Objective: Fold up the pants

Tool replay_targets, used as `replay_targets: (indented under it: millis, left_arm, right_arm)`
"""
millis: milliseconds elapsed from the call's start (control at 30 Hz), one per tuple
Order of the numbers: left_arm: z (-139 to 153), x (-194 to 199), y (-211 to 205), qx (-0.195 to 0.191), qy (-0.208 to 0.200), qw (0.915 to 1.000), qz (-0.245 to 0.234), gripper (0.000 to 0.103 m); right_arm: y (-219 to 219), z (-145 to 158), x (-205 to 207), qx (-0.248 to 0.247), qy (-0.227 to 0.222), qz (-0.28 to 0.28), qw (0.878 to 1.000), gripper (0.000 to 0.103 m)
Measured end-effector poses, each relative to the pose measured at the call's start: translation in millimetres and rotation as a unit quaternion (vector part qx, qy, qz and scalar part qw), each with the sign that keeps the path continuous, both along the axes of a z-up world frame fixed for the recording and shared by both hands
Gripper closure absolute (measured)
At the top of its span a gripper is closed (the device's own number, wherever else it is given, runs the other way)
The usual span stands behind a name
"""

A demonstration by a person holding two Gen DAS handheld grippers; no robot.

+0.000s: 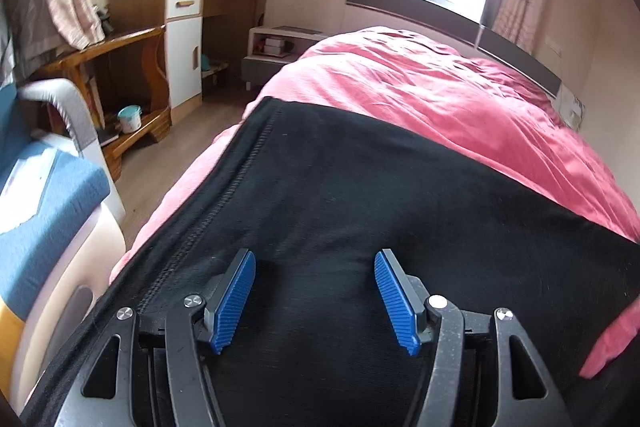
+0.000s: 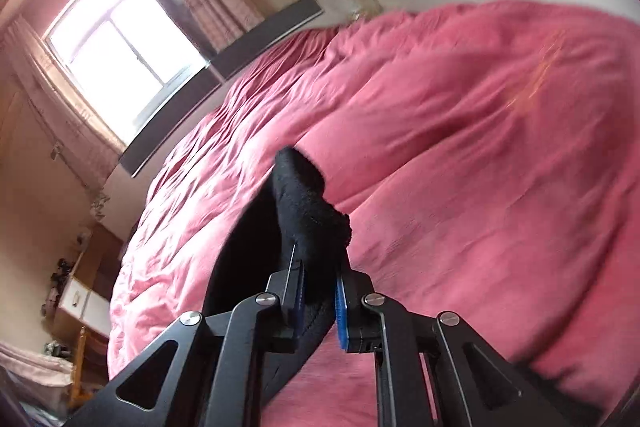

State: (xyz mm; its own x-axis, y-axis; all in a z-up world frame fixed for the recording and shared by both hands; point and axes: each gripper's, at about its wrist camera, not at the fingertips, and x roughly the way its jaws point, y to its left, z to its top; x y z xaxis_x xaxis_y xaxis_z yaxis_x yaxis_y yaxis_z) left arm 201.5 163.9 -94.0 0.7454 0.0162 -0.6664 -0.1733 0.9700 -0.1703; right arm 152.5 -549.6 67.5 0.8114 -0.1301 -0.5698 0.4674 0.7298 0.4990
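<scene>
The black pants (image 1: 360,187) are lying flat beneath the gaping left gripper (image 1: 315,301) while the right gripper (image 2: 320,301) is pinching a bunched corner.

Pants (image 1: 360,187): black knit cloth, matt, stitched ribbed seam.
Bedcover (image 1: 440,99): pink cloth, matt, creased.
Left gripper (image 1: 315,297) pads (image 1: 236,299): blue plastic, finely ribbed.
Gripper links: black, matt; bright metal pins.
Shelf unit (image 1: 132,39): glossy varnished wood.
</scene>
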Motion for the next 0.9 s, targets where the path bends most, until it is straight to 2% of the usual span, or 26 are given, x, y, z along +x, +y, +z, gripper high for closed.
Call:
replay_targets:
  millis: [100,167,267,433,533,600,700,767,800,867,900]
  left_arm:
    - [0.5,0.8,5.2,-0.004,0.003,0.9999,0.012,0.04]
    - [0.6,0.7,8.4,-0.007,0.004,0.9998,0.02,0.04]
    - [-1.0,2.3,10.3,-0.011,0.011,0.9996,0.022,0.04]
    - [2.9,3.9,6.8,0.005,0.028,0.9995,0.017,0.04]
    - [10.6,5.0,10.1,-0.003,0.039,0.9992,0.012,0.04]
    - [17.0,7.3,12.9,-0.002,0.04,0.9992,0.009,0.04]
    - [25.9,15.0,18.8,-0.001,0.037,0.9993,0.01,0.04]
    - [31.9,21.6,25.5,-0.001,0.035,0.9992,0.018,0.04]
    - [34.7,25.5,29.0,-0.003,0.034,0.9992,0.021,0.038]
    - [40.0,34.3,36.1,-0.002,0.032,0.9991,0.027,0.034]
    - [42.5,41.5,41.1,-0.002,0.033,0.999,0.029,0.033]
  right_arm:
    - [-17.3,8.6,-21.6,-0.021,0.013,-0.022,0.999,0.092]
    - [-32.2,6.1,-33.5,-0.017,0.021,-0.038,0.999,0.092]
    - [-45.2,-20.2,-37.4,-0.007,0.051,-0.034,0.998,0.092]
    - [-49.5,-80.6,-37.0,0.014,0.11,-0.028,0.993,0.091]
    - [-54.1,-99.3,-44.9,0.03,0.12,-0.048,0.991,0.081]
    - [-53.7,-101.6,-51.3,0.032,0.124,-0.064,0.99,0.054]
    - [-39.3,-94.3,-60.7,-0.004,0.124,-0.081,0.989,0.053]
    - [-24.3,-80.8,-68.4,-0.073,0.14,-0.122,0.98,0.052]
    - [-18.0,-76.6,-69.6,-0.082,0.132,-0.129,0.979,0.05]
    - [-0.9,-69.2,-70.6,-0.089,0.097,-0.109,0.985,0.05]
    - [6.5,-68.6,-67.5,-0.097,0.096,-0.097,0.986,0.05]
